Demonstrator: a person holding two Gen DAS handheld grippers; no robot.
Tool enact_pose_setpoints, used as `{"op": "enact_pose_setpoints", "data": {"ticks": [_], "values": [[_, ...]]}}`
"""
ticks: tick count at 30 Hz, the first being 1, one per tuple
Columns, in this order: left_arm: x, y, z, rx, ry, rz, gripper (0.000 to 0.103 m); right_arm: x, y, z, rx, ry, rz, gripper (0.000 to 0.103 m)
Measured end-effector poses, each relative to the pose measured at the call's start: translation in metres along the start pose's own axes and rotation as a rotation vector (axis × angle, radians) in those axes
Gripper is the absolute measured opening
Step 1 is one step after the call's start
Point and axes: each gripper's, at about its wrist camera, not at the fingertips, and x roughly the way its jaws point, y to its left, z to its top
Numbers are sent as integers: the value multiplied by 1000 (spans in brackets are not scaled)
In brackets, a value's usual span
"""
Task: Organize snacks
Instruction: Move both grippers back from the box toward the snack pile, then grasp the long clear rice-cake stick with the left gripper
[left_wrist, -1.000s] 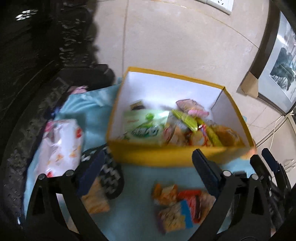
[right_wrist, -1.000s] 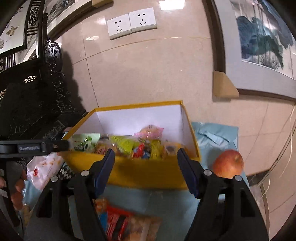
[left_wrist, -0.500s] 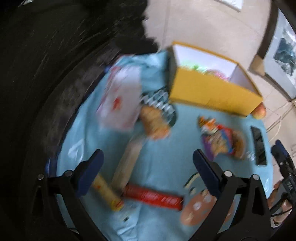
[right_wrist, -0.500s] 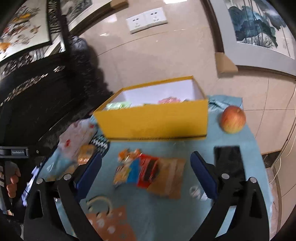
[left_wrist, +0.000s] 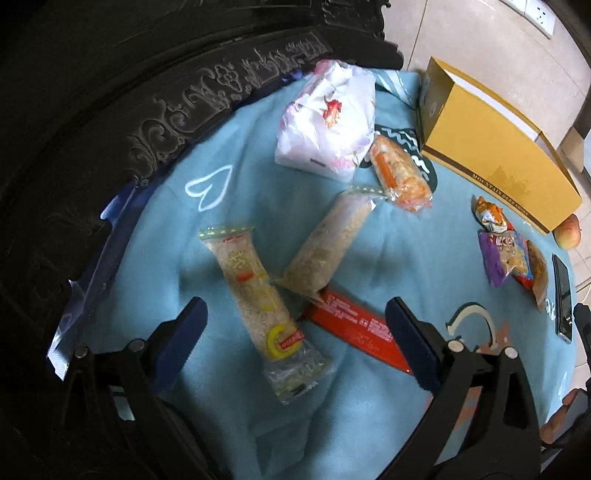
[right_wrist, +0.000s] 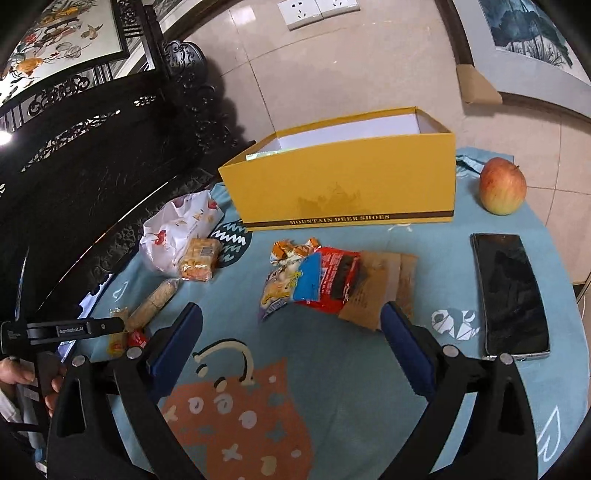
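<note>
My left gripper (left_wrist: 295, 317) is open and empty above a long clear cracker pack (left_wrist: 258, 299). A second long pack (left_wrist: 327, 242) and a red bar box (left_wrist: 354, 326) lie beside it. An orange-striped snack (left_wrist: 400, 173) and a white bag (left_wrist: 328, 122) lie farther off. The yellow shoe box (left_wrist: 491, 155) stands at the back right. My right gripper (right_wrist: 291, 325) is open and empty just short of a pile of snack packets (right_wrist: 328, 282). The box (right_wrist: 347, 184) stands behind the pile in that view.
The round table wears a blue cloth (right_wrist: 332, 369). A phone (right_wrist: 511, 295) and an apple (right_wrist: 502, 186) lie at the right. Dark carved furniture (left_wrist: 110, 110) borders the table's left side. The left gripper's handle (right_wrist: 74, 328) shows at the lower left of the right wrist view.
Both grippers have pulled back from the yellow box and dropped lower over the table. The left one swung left to the long packs. Both stayed open.
</note>
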Motion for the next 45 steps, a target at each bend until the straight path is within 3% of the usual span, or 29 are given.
{"op": "enact_pose_setpoints", "data": {"ticks": [5, 9, 10, 11, 12, 15, 17, 19, 22, 28, 30, 33, 37, 39, 41, 43, 45], "values": [[20, 3, -4, -24, 64, 2, 97, -1, -7, 1, 32, -1, 2, 97], [35, 12, -11, -123, 97, -50, 86, -1, -6, 1, 33, -1, 4, 97], [33, 15, -11, -147, 74, -46, 82, -2, -6, 1, 32, 0, 7, 97], [32, 17, -10, -165, 59, -44, 71, -2, -5, 1, 30, -1, 9, 97], [32, 19, -8, -174, 50, -56, 54, -3, -5, 1, 29, -3, 12, 97], [35, 18, 1, -173, 65, -116, 35, -4, -4, 1, 32, -4, 17, 97], [38, 8, 6, -130, 69, -128, 32, -3, -5, 1, 37, 0, 21, 97], [45, -6, 10, -70, 97, -134, 31, -3, -5, 1, 41, 4, 25, 97], [47, -32, 13, 62, 94, -80, 31, -5, -5, 2, 42, 1, 28, 97], [52, -49, 19, 112, 91, -112, 30, -3, -8, 2, 51, 10, 22, 97], [53, -49, 24, 86, 104, -114, 29, -4, -9, 2, 52, 7, 17, 97], [36, -47, 26, 38, 88, -189, 28, -10, -15, 6, 50, -12, -8, 97], [5, -53, 22, 87, 37, -251, 29, -19, -47, 19, 158, -35, -27, 97], [-2, -55, 24, 85, 33, -285, 29, -13, -62, 26, 219, -6, -54, 97], [-3, -63, 27, 89, 33, -312, 29, -2, -63, 33, 194, 46, -112, 96], [-3, -66, 29, 89, 36, -326, 29, 17, -57, 39, 114, 114, -184, 80], [3, -70, 25, 96, 48, -344, 29, 39, -56, 40, 66, 209, -240, 58]]}}
